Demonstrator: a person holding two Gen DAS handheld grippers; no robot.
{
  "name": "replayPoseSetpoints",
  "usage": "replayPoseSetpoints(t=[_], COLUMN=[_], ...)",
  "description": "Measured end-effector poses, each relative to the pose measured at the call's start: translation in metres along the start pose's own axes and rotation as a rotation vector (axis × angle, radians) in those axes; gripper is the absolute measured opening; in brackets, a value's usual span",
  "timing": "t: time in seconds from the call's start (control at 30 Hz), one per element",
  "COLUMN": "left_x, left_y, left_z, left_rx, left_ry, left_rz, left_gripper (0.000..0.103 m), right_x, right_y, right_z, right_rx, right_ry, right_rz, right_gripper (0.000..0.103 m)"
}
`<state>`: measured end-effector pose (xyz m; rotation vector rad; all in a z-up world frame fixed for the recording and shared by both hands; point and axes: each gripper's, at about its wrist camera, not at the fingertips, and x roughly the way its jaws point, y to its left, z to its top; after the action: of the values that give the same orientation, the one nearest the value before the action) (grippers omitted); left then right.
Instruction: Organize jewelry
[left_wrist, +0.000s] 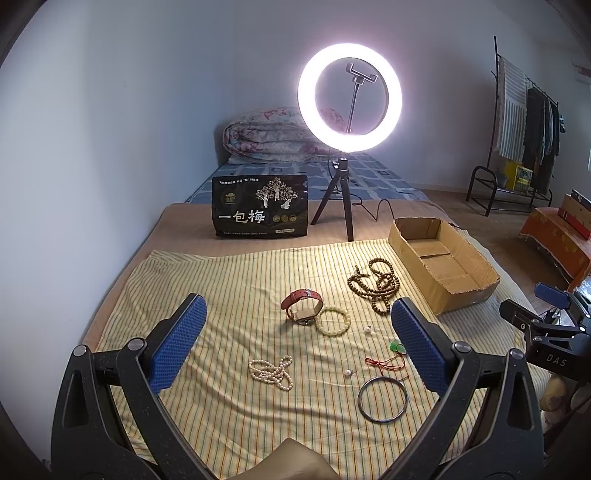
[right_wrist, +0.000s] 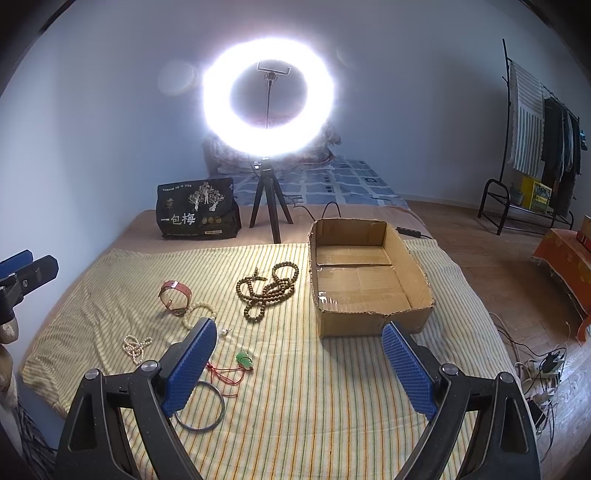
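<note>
Below us lies the striped cloth, spread over a bed, with everything else resting on or beside it. At its far edge we see the lit ring lamp on a tripod and, left of that, a black bag. On the right, at the cloth's edge, sits the cardboard box, with nothing in it. We hold the left gripper and the right gripper above the near part of the cloth, each with its jaws spread wide and holding nothing. The jewelry lies loose on the cloth, left of the box: the brown beads nearest it, then the red watch touching a pale bracelet. Nearer us lie the metal bangle, the pearl string, and a green pendant on red cord. Two tiny pearl studs lie between them.
</note>
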<state>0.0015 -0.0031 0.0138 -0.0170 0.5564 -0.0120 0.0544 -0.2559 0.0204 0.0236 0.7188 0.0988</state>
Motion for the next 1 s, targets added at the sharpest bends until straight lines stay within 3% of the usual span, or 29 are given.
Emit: replayPoseSetpoints(t=[1.0], left_x=[-0.0002], left_y=[-0.0022], left_z=[0.0], left_rx=[0.002], left_ry=[0.001], left_rz=[-0.001], left_gripper=[0.102], right_x=[0.0023], right_y=[0.0048], right_z=[-0.0014], right_rx=[-0.011], right_ry=[0.012], right_rz=[0.012], right_gripper=[0.093])
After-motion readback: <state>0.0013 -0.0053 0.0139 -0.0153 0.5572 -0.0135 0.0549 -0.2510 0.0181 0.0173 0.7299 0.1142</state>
